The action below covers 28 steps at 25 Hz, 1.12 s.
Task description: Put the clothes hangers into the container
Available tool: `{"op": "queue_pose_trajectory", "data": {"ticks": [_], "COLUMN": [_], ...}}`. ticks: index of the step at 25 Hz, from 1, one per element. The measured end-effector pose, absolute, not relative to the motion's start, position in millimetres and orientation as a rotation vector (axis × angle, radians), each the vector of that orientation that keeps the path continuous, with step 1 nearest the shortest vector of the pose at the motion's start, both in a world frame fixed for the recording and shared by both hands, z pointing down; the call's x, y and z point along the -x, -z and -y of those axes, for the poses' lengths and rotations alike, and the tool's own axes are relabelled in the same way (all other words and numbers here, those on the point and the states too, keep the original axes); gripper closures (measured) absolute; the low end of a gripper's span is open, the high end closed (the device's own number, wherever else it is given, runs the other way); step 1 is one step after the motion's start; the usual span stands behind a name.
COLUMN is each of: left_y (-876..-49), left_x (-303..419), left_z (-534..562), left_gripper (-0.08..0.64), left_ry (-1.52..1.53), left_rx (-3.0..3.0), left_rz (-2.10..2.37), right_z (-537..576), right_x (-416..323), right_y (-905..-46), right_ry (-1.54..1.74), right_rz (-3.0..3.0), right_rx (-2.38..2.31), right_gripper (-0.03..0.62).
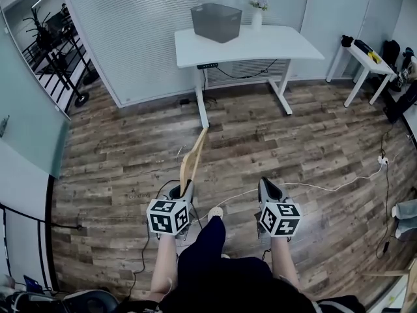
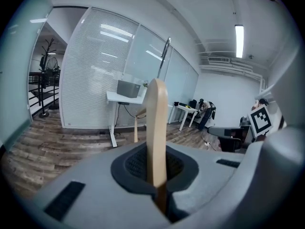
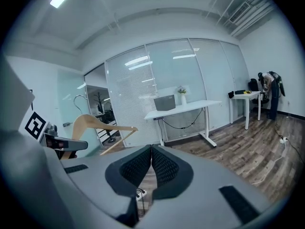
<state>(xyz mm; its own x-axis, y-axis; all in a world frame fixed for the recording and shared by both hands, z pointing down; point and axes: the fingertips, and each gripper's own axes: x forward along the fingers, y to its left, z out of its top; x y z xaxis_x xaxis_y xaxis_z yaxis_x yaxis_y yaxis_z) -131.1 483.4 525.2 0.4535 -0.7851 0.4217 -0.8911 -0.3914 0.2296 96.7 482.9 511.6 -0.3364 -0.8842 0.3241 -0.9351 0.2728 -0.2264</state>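
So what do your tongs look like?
The left tongs and right tongs are light grey plastic with dark, bumpy pads inside. Each carries a white cube with black square markers. The arms behind them have no sleeves.

A white surface is standing on the wood floor in front of slatted blinds, and a vase of flowers is sitting near its back edge. A smaller white table is standing off to its right. A white cable is trailing across the floor.
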Motion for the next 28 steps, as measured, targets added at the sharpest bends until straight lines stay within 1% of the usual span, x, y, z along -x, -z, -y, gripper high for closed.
{"op": "queue_pose_trajectory", "data": {"ticks": [15, 28], "left_y": [-521, -522], "left_x": [138, 155], "left_z": [-344, -239], "left_gripper": [0.551, 0.551], "left_ry": [-0.357, -0.355], "left_rx": [-2.275, -2.299], "left_rz": [1.386, 1.348], "right_z": [-338, -243], "right_x": [-88, -63], "right_y": [-495, -497], "right_ry": [-0.572, -0.567], "right_rz": [2.371, 2.357], "right_rx": [-1.749, -1.747], "right_gripper": [0.565, 0.565]}}
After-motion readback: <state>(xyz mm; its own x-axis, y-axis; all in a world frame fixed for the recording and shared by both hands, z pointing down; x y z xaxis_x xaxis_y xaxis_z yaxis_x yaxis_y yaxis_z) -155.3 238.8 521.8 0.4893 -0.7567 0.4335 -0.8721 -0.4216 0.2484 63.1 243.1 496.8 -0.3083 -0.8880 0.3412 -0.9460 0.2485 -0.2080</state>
